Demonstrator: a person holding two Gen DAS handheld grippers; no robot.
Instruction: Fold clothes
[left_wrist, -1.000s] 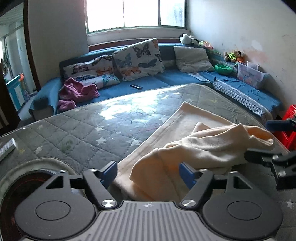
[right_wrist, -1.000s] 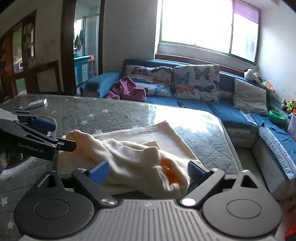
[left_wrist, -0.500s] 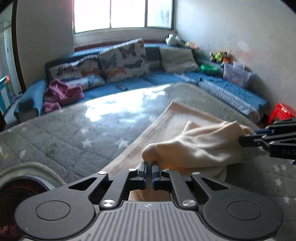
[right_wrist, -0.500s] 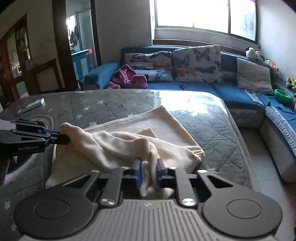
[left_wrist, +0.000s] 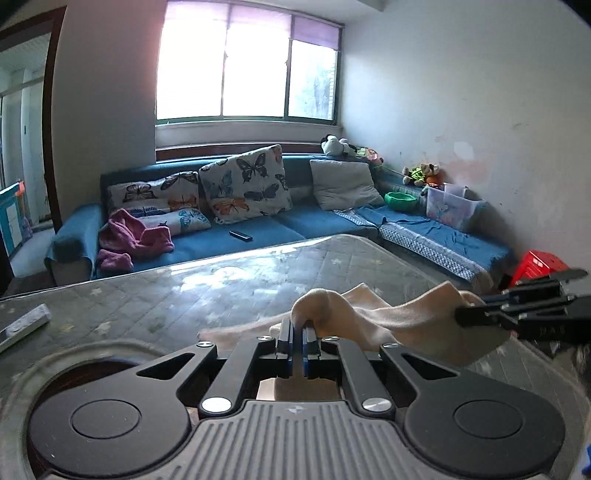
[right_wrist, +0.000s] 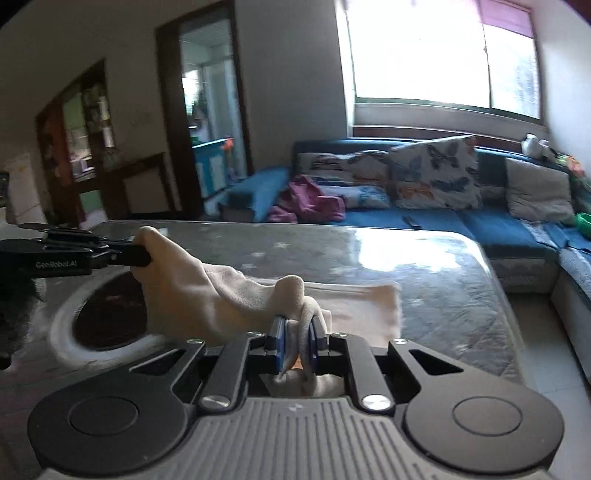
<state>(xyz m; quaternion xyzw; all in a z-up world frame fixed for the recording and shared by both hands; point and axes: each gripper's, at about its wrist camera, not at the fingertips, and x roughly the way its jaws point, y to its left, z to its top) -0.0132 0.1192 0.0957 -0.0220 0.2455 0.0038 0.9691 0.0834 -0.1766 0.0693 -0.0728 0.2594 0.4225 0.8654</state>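
Observation:
A cream fleece garment (left_wrist: 391, 317) hangs stretched between my two grippers above the quilted table (left_wrist: 229, 284). My left gripper (left_wrist: 297, 328) is shut on one bunched end of it. My right gripper (right_wrist: 295, 332) is shut on the other end. In the right wrist view the garment (right_wrist: 207, 291) runs from my fingers to the left gripper (right_wrist: 136, 254), and part of it still lies flat on the table (right_wrist: 424, 266). In the left wrist view the right gripper (left_wrist: 465, 314) shows at the right, pinching the cloth.
A white remote (left_wrist: 26, 325) lies at the table's left edge. A round dark opening (right_wrist: 110, 314) sits in the near side of the table. A blue corner sofa (left_wrist: 295, 221) with cushions and pink clothes (left_wrist: 133, 236) stands behind. A red stool (left_wrist: 539, 262) is at the right.
Both grippers went from open to shut on the garment's ends, then lifted it off the table and stretched it between them.

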